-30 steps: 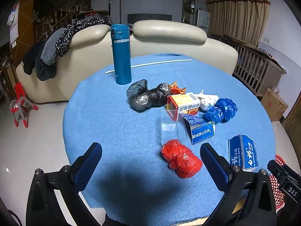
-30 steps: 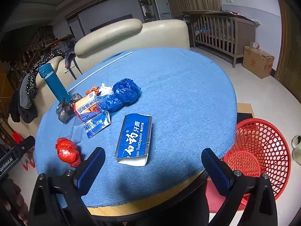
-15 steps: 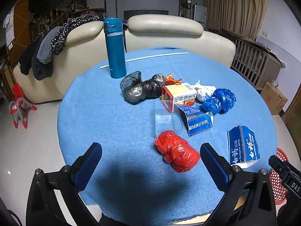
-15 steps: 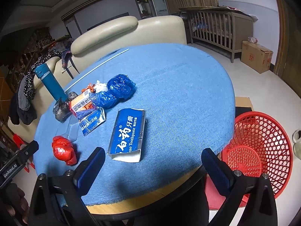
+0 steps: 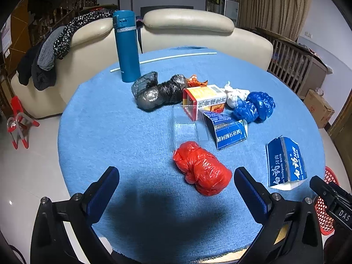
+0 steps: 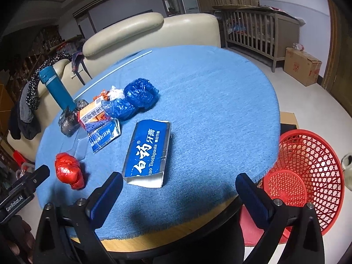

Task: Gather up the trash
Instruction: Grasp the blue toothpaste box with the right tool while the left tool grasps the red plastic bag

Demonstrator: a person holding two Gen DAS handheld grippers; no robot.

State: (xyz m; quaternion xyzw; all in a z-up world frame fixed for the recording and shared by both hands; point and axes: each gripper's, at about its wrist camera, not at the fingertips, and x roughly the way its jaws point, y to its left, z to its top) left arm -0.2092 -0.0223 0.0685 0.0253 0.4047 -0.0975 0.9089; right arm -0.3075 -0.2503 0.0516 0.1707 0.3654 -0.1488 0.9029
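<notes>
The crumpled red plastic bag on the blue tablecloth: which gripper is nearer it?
Left. The left gripper hovers open just short of the crumpled red plastic bag; the right gripper faces the toothpaste box.

Your left black two-finger gripper with blue rubber pads [image 5: 176,189] is held level and pointing forward, its jaws spread wide with nothing between them. One blue pad [image 5: 102,194] angles outward on the left side of its own view, the other mirrors it on the right. Your right black two-finger gripper with blue rubber pads [image 6: 179,194] is posed the same way, jaws wide apart and gripping nothing; one of its pads [image 6: 253,198] shows on the right. Each gripper's black body edges into the other's view, so the two sit side by side, apart and not touching.
</notes>
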